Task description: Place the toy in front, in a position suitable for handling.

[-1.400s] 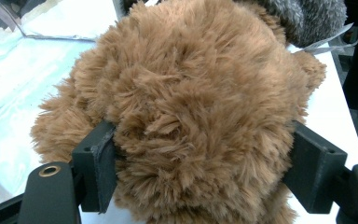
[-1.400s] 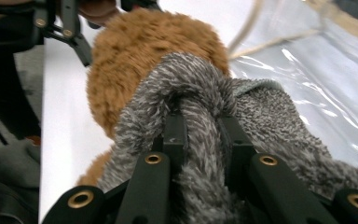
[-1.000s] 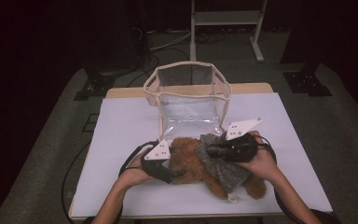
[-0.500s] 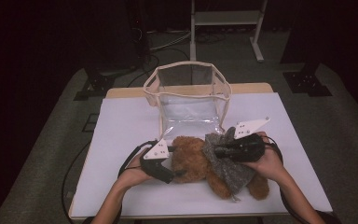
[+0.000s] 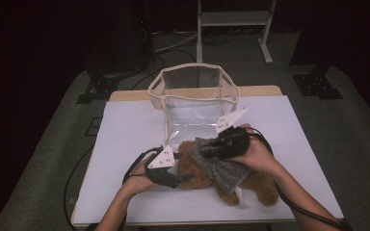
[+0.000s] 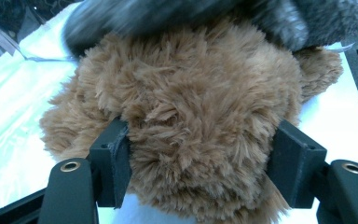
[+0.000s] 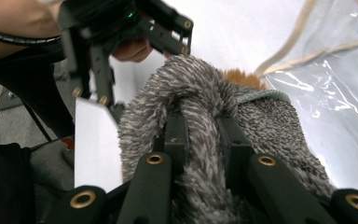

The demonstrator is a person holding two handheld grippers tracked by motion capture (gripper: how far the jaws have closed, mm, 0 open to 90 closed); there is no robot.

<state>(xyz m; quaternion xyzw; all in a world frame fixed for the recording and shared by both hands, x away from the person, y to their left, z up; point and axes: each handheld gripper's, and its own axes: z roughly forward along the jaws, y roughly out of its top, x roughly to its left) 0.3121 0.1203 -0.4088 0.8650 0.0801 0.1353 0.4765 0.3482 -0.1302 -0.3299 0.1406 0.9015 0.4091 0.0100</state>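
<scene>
A brown teddy bear (image 5: 198,176) lies on the white table (image 5: 125,130), with a grey fuzzy garment (image 5: 224,168) draped over its middle. My left gripper (image 5: 185,179) reaches the bear from the left. Its jaws have just been closing, and in the left gripper view (image 6: 200,168) both pads press into the brown fur (image 6: 191,107) of one rounded part. My right gripper (image 5: 204,151) is above the bear. In the right gripper view (image 7: 200,135) its jaws are shut on a fold of the grey garment (image 7: 200,93), held raised off the bear.
A clear plastic bag with a cream rim (image 5: 192,77) stands open just behind the bear, its wall (image 7: 326,70) close to my right gripper. Bare tabletop lies to the left and far right. Dark floor with stands and cables surrounds the table.
My right hand has shifted left and slightly up, pulling the grey garment along over the bear. The left hand has stayed in place while its jaws closed in on the fur.
</scene>
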